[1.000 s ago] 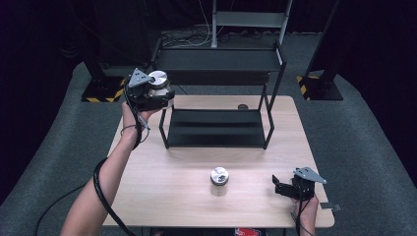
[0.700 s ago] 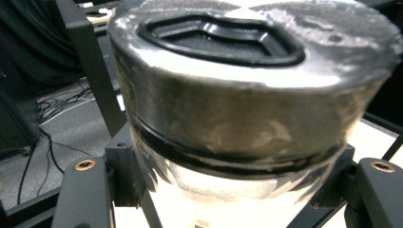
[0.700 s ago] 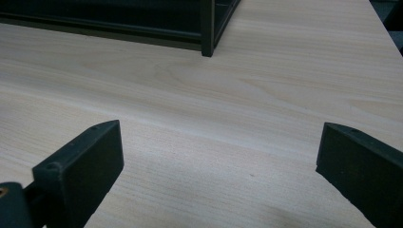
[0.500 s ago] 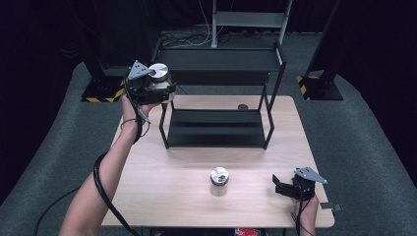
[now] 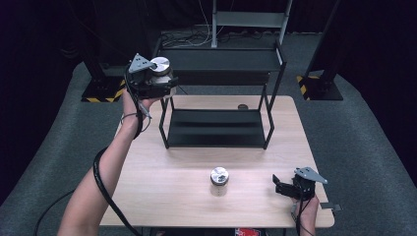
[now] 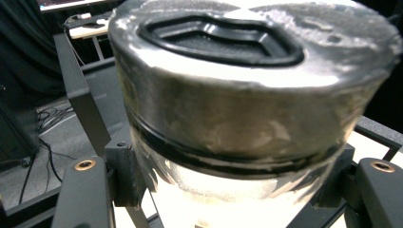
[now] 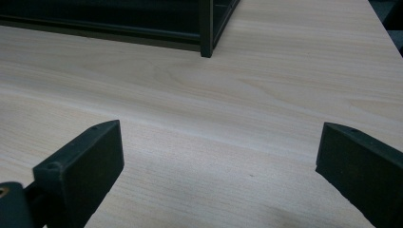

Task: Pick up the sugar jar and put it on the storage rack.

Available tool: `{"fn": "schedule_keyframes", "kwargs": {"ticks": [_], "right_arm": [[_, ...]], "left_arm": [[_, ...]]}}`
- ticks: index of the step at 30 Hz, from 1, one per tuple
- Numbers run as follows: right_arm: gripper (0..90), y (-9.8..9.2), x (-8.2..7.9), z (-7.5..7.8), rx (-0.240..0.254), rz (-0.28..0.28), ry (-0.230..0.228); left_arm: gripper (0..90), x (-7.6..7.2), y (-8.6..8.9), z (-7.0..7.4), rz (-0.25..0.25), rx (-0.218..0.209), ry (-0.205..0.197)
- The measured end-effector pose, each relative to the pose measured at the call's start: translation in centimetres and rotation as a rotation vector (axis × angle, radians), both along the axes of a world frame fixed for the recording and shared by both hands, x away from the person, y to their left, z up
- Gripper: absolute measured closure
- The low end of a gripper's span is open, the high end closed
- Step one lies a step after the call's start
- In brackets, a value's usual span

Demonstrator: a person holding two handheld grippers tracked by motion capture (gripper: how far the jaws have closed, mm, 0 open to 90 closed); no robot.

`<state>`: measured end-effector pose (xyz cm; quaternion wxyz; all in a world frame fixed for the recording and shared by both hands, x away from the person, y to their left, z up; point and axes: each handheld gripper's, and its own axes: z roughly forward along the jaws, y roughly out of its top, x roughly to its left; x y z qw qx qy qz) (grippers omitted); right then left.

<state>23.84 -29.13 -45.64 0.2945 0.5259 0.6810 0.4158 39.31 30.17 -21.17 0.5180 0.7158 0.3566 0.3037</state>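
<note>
My left gripper (image 5: 156, 81) is raised at the upper left corner of the black two-level rack (image 5: 219, 101), shut on a glass jar (image 5: 160, 69) with a silver lid. In the left gripper view that jar (image 6: 247, 99) sits between the jaws, its lid and clear body very close to the camera. A second jar with a silver lid (image 5: 219, 181) stands on the wooden table (image 5: 162, 182) in front of the rack. My right gripper (image 5: 279, 187) rests low at the table's front right, open, with nothing between its fingers (image 7: 85, 166).
A small dark round object (image 5: 242, 106) lies on the table behind the rack's lower shelf. The rack's front right leg (image 7: 206, 28) stands ahead of the right gripper. Black stands and cables sit on the grey floor around the table.
My left gripper has carried its jar up and to the right, closer to the rack's top shelf. The right gripper and the table jar have stayed put.
</note>
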Motion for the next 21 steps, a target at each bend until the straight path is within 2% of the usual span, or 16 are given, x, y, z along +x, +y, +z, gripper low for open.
{"fn": "schedule_keyframes", "kwargs": {"ticks": [21], "right_arm": [[1.1, -0.2, 0.0, 0.0, 0.007, 0.003, 0.002]], "left_arm": [[30.5, 0.5, -1.0, 2.4, -0.003, -0.013, -0.014]]}}
